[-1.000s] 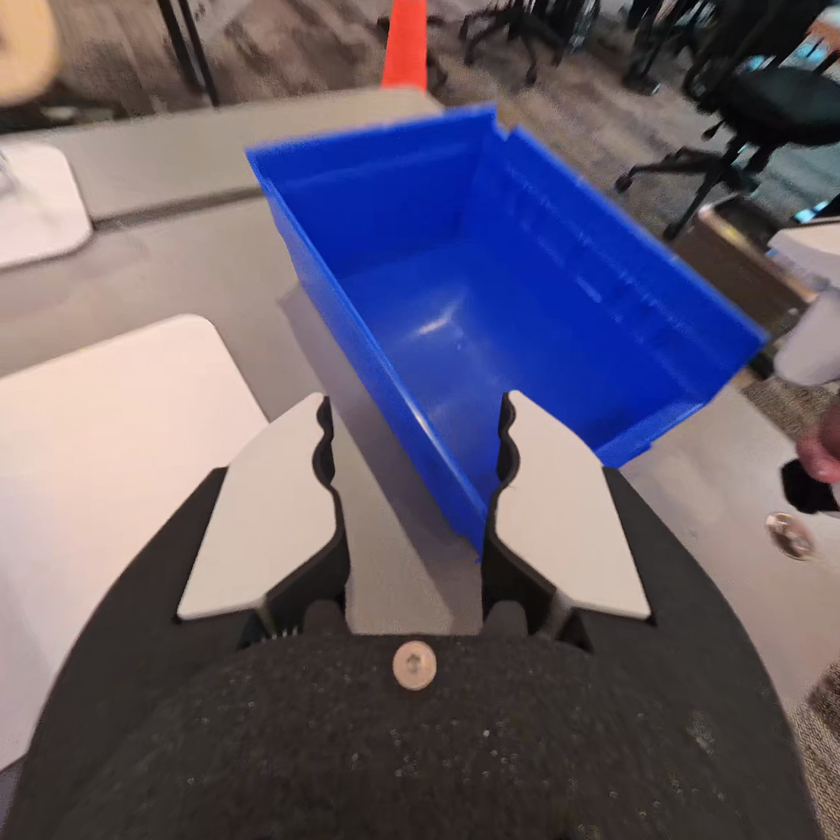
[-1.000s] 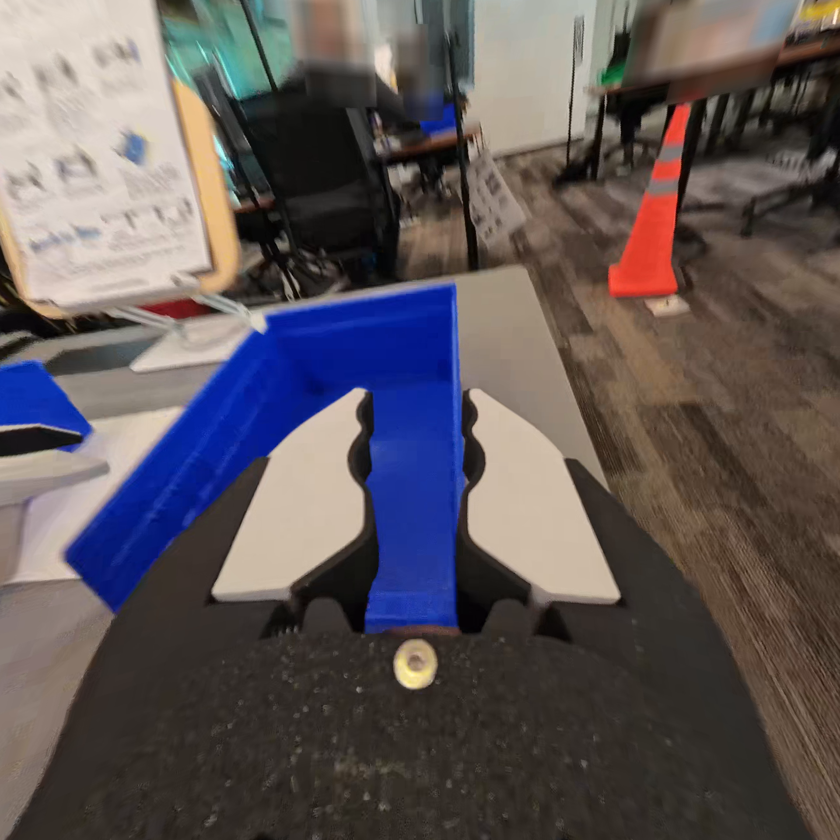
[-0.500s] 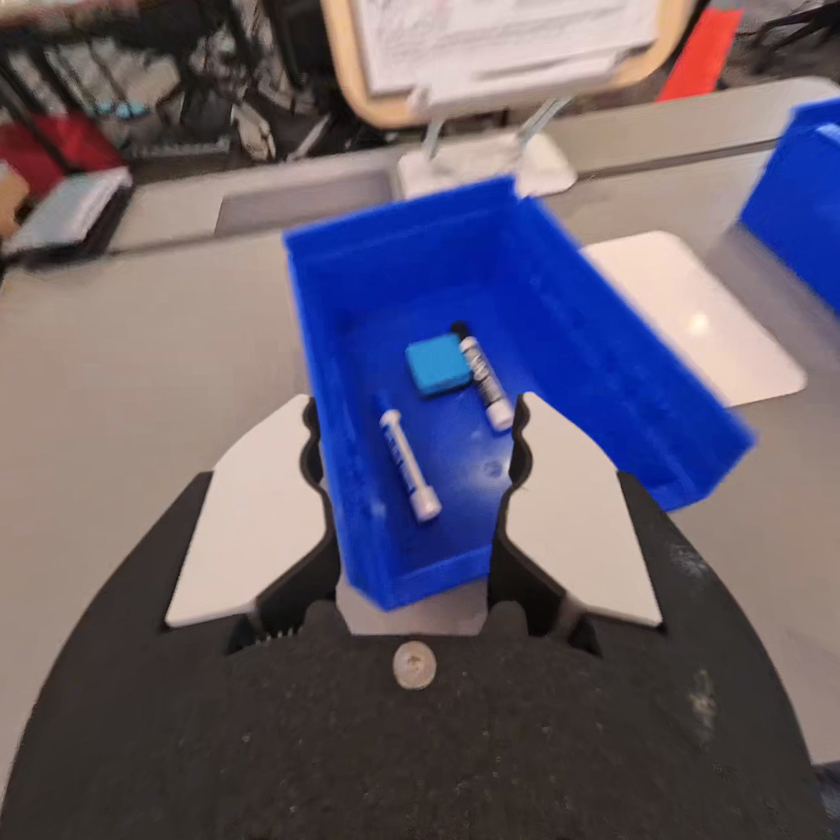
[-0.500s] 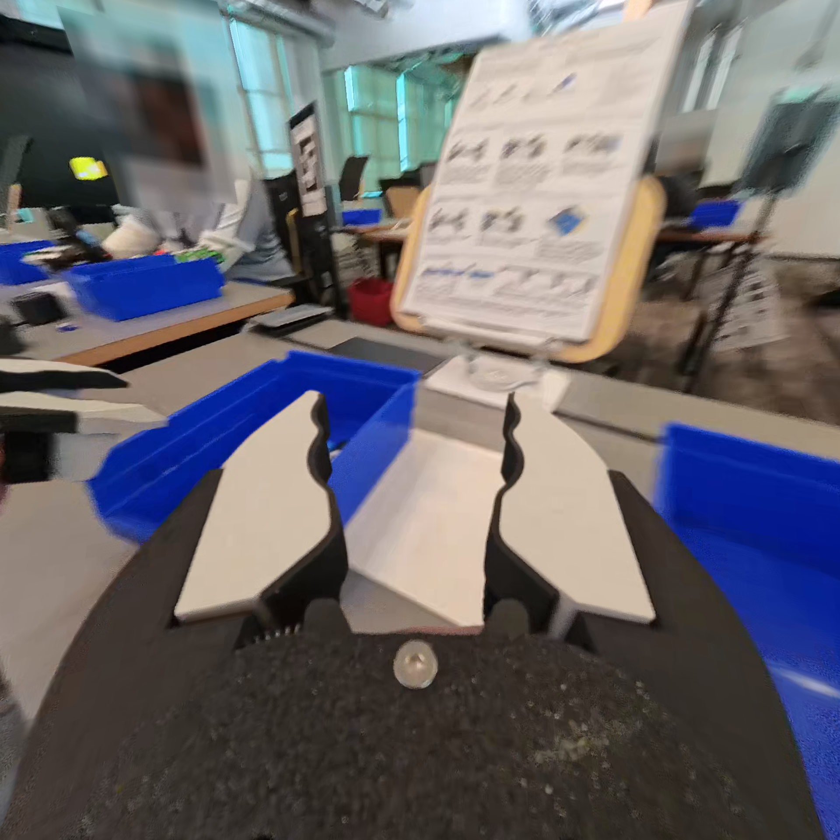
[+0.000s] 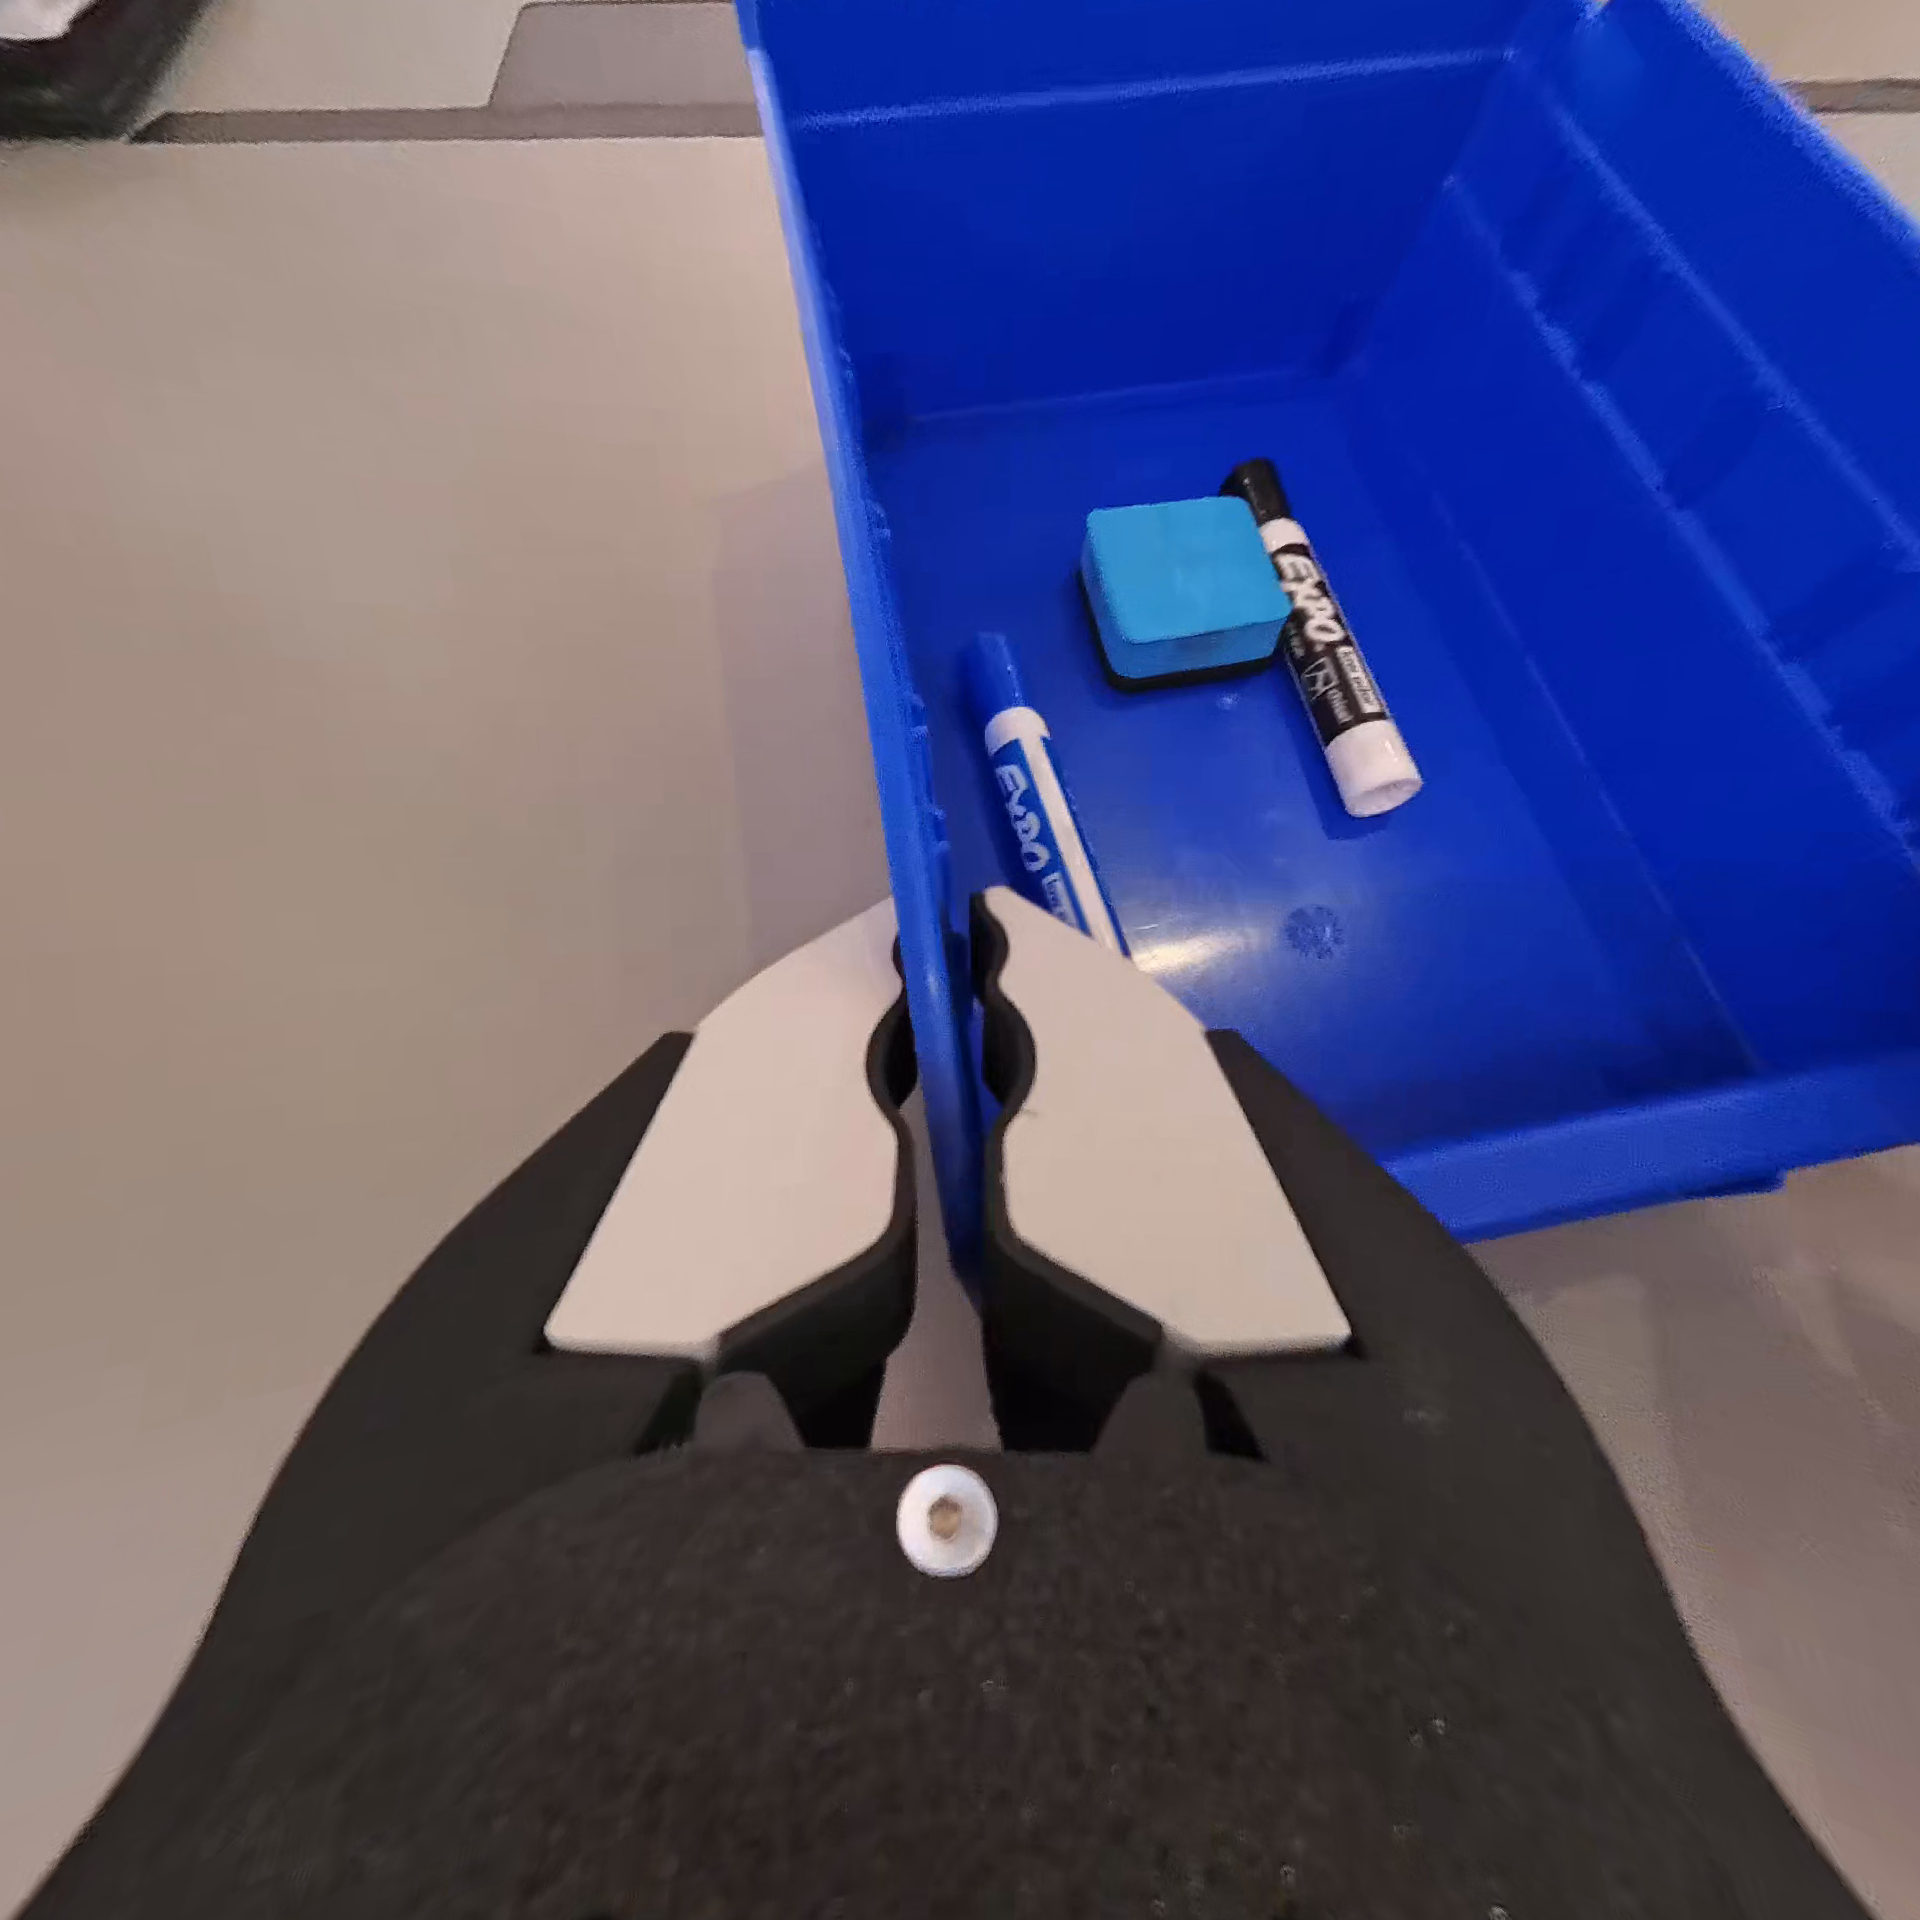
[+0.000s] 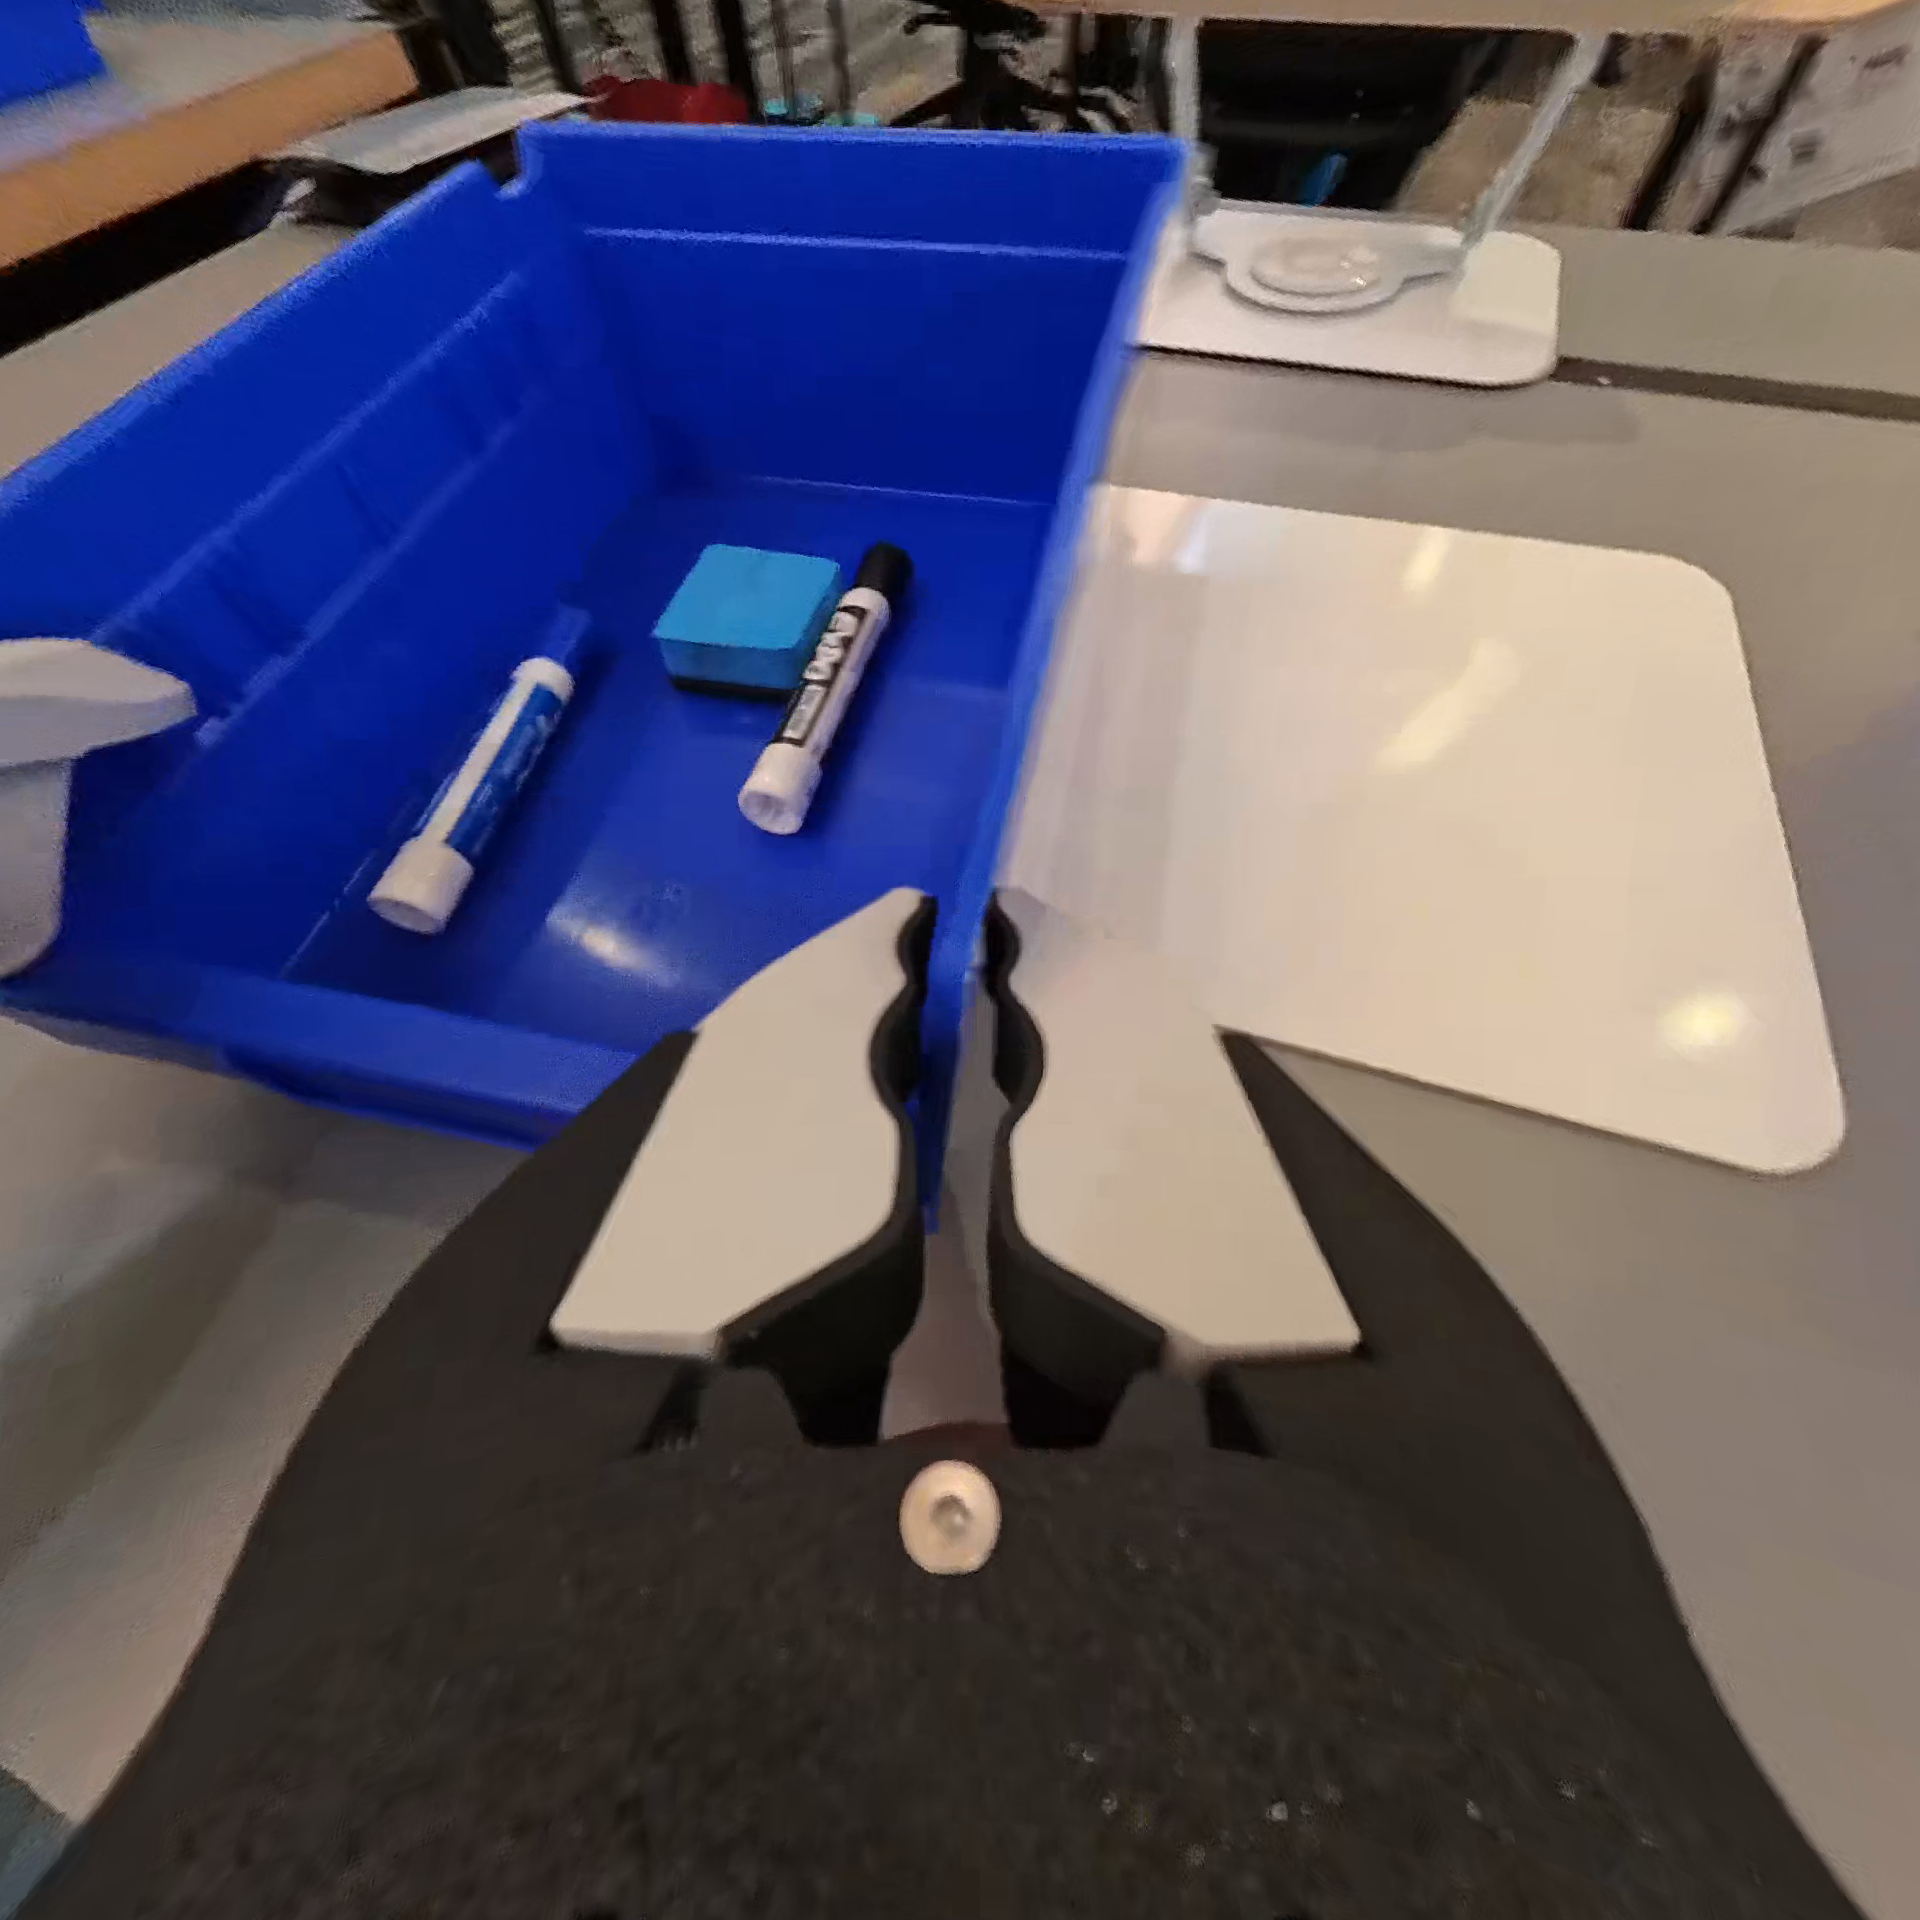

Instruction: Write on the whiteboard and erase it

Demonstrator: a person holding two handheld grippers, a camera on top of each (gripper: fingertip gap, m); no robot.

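- The left gripper (image 5: 935,940), black with pale grey finger plates, is closed down onto the left side wall of a deep blue plastic bin (image 5: 1662,436), one finger outside the wall and one inside.
- The right gripper (image 6: 958,914) is likewise pinched onto the bin's right side wall near its front corner, with only the wall between its fingers.
- The bin stands on a grey table (image 5: 364,623).
- On the bin floor lie a blue-capped white marker (image 6: 478,774), a small square light-blue foam eraser with a dark base (image 6: 746,623) and a black-capped white marker (image 6: 831,686); the eraser touches the black-capped marker.
- A flat white whiteboard with rounded corners (image 6: 1455,810) lies on the table just beside the bin's right wall, its surface blank.
- A white stand base (image 6: 1351,301) sits behind the whiteboard.
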